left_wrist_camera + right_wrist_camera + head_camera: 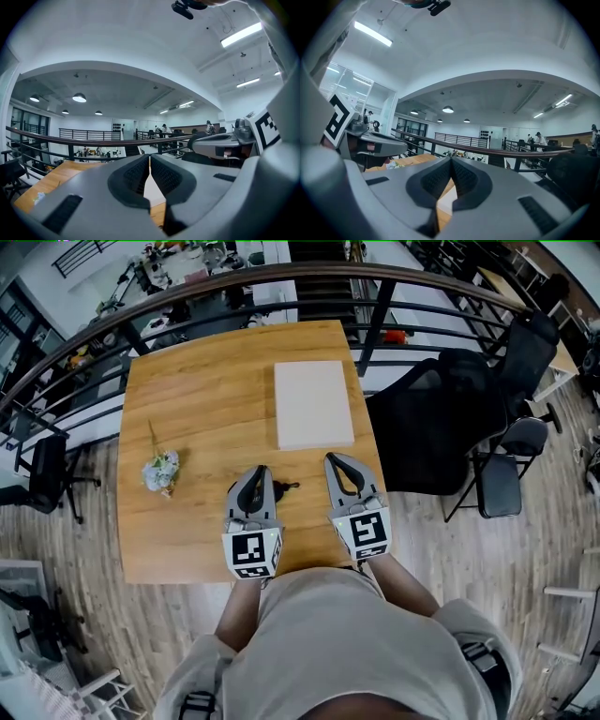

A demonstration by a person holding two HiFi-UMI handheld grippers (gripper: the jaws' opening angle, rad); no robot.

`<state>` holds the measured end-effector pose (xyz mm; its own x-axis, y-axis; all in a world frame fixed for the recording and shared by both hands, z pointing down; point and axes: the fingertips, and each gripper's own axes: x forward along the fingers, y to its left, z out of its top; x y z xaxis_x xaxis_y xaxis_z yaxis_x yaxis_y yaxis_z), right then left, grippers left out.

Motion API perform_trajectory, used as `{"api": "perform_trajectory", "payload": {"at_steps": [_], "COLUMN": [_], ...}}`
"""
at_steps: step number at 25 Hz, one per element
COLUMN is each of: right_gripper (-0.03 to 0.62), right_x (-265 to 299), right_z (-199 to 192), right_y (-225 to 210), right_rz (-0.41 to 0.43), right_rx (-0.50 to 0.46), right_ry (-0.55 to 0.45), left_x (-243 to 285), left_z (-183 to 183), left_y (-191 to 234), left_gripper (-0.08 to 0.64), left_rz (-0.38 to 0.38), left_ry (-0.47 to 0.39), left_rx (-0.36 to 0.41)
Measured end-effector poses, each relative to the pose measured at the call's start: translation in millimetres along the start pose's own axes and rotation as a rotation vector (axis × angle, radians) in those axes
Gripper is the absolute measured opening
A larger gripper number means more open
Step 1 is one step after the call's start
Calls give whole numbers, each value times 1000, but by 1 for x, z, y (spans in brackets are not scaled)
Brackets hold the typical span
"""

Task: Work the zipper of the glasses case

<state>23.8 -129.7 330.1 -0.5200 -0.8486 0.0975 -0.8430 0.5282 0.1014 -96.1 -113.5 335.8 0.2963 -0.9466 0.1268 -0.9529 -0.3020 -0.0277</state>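
No glasses case can be told for sure. A flat white rectangular thing (314,404) lies on the wooden table (206,381), toward the far right. My left gripper (260,469) and right gripper (331,458) hover side by side near the table's front edge, pointing at it. Both are shut with nothing between the jaws. A small dark item (284,487) lies just right of the left gripper. In the left gripper view the gripper (149,157) points roughly level, with the white thing (152,190) beyond. The right gripper view shows its gripper (451,159) likewise.
A small bunch of pale flowers (161,472) lies at the table's left. A dark railing (187,296) runs behind the table. Black office chairs (487,381) stand to the right, another (42,470) at the left. Wooden floor surrounds the table.
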Motion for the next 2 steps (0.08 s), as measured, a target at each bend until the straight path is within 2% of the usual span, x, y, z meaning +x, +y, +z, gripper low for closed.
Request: {"api": "perform_trajectory", "payload": {"at_steps": [2], "right_gripper": [26], "right_x": [0], "right_z": [2], "right_y": [0], "right_rz": [-1], "right_rx": [2], "right_ry": [-6], "left_x": [0], "left_z": [1], "left_y": [0], "left_gripper": [31], "left_rz": [1], "left_ry": [-4], "left_rx": [1]}}
